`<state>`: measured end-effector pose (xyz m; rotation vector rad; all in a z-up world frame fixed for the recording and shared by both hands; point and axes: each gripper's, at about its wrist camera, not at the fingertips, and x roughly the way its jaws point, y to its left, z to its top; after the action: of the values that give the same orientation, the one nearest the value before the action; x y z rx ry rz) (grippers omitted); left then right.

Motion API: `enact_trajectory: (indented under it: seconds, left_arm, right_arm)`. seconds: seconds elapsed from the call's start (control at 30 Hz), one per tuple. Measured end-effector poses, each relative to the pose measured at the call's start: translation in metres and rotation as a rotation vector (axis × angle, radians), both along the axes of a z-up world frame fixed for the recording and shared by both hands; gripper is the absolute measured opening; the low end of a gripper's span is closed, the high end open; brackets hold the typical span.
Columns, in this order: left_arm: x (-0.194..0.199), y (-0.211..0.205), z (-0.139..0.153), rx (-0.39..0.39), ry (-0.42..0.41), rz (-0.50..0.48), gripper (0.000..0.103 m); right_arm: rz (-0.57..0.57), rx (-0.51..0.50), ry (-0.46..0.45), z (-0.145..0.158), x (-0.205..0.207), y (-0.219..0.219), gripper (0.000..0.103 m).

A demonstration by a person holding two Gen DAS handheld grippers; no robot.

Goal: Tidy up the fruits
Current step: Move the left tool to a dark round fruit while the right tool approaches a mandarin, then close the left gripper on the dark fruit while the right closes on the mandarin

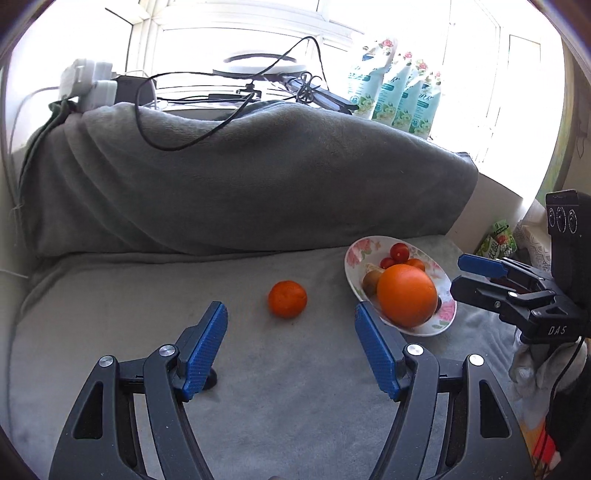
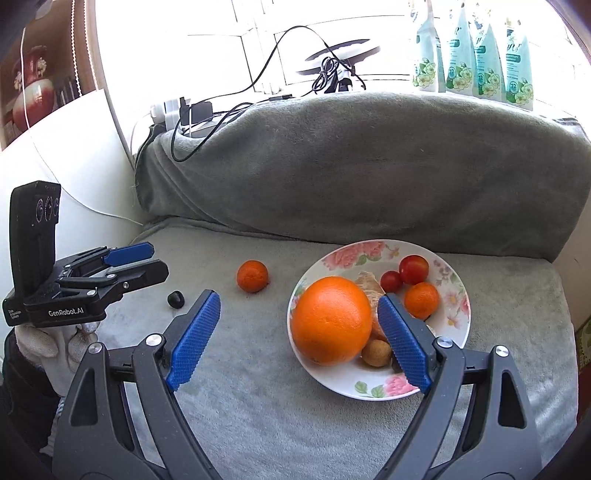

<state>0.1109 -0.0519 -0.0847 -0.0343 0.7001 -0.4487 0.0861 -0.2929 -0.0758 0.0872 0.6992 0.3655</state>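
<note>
Mandarin [image 1: 287, 299] lies loose on the grey blanket [image 1: 258, 369] at centre frame, straight ahead of the wide-open, empty left tool [image 1: 291, 325], presumably lined up for pickup. In the right wrist view, the right tool [image 2: 299, 321], also spread wide and empty, hovers over the floral plate [image 2: 332, 384] at lower right, where the big orange [image 2: 330, 320] and cherry tomatoes [image 2: 413, 268] are gathered.

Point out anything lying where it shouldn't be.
Two things sit loose on the grey blanket instead of in the floral plate: a small mandarin left of the plate, and a small dark object, too unclear to identify, farther left.

The window [image 1: 236, 33] is being blown out by daylight. Edges are being bent and darkened by fisheye distortion.
</note>
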Motion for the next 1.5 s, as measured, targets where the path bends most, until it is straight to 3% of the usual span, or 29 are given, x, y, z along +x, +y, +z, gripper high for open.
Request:
enact_trajectory:
  seconds: [0.13, 0.23, 0.37, 0.8, 1.1, 1.5]
  left_arm:
    - [-0.013, 0.016, -0.013, 0.021, 0.020, 0.034, 0.070]
    - [-0.018, 0.030, -0.022, 0.002, 0.049, 0.063, 0.061]
    - [-0.020, 0.043, -0.033, -0.009, 0.079, 0.090, 0.055]
    - [-0.002, 0.048, -0.055, -0.006, 0.138, 0.099, 0.043]
    - [0.011, 0.047, -0.063, 0.013, 0.163, 0.093, 0.040]
    - [0.028, 0.043, -0.074, 0.037, 0.193, 0.099, 0.032]
  right_arm:
    - [0.037, -0.007, 0.005, -0.001, 0.006, 0.016, 0.086]
    - [0.068, -0.015, 0.021, -0.003, 0.013, 0.030, 0.078]
    - [0.102, -0.027, 0.034, -0.006, 0.021, 0.048, 0.076]
    - [0.160, -0.125, 0.129, -0.039, 0.068, 0.102, 0.054]
    - [0.140, -0.255, 0.173, -0.062, 0.097, 0.128, 0.053]
    - [0.121, -0.301, 0.203, -0.081, 0.109, 0.135, 0.049]
